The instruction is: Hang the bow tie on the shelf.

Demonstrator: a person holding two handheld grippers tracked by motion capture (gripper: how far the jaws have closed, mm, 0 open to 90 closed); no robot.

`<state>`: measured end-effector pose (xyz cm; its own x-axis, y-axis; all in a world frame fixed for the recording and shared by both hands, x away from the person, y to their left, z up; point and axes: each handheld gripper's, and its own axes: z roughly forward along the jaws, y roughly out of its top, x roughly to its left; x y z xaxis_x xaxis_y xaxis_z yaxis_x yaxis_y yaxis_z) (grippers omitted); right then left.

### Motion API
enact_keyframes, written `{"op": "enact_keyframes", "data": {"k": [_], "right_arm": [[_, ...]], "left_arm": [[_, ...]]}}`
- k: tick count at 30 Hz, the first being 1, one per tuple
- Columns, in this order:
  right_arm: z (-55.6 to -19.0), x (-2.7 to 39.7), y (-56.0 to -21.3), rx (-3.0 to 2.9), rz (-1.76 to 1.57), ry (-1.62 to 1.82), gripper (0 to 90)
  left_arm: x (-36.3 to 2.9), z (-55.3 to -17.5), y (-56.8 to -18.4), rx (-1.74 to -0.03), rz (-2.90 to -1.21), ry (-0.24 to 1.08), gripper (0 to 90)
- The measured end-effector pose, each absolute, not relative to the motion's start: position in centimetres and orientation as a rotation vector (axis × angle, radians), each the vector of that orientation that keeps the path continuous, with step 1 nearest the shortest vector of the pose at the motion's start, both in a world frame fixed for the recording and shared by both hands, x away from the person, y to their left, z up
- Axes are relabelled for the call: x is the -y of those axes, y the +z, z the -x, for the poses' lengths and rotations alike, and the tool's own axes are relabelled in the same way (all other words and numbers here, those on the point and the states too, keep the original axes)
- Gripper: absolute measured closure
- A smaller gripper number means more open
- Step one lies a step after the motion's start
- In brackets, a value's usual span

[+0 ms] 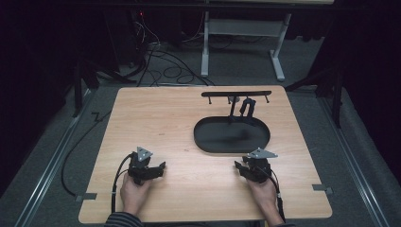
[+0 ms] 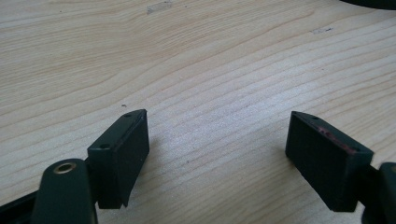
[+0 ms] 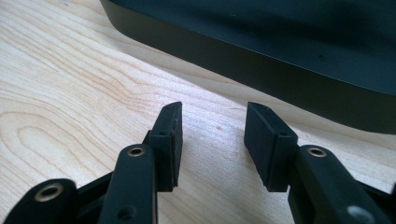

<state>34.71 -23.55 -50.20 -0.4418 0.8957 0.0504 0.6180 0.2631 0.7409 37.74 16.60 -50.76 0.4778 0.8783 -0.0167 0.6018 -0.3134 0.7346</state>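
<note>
- Sitting just ahead of your right gripper (image 1: pixel 246 166), the black oval tray (image 1: pixel 201 140) lay toward the far right of the surface (image 1: pixel 156 118), long axis running left to right.
- Your right gripper stood part open, empty, nearer the tray; your left gripper (image 1: pixel 157 169) gaped wide, empty, well apart.
- Behind the tray, a hook rack (image 1: pixel 236 94) held something too dark to make out.

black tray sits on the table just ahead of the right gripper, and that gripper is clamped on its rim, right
Not quite. The black tray does sit on the table just ahead of the right gripper, but the right gripper view shows its jaws open over bare wood, short of the rim and holding nothing.
</note>
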Motion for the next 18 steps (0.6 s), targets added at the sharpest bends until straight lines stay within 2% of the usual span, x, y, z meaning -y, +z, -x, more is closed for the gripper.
{"op": "enact_keyframes", "data": {"k": [8, 18], "right_arm": [[-34.47, 22.86, -50.24, -2.179, -1.309, 0.94, 51.3], [-34.47, 22.86, -50.25, -2.181, -1.309, 0.939, 50.7]], "left_arm": [[-16.58, -37.73, -50.77, -1.221, -2.036, 0.516, 21.9], [-16.58, -37.74, -50.77, -1.219, -2.037, 0.518, 21.9]]}}
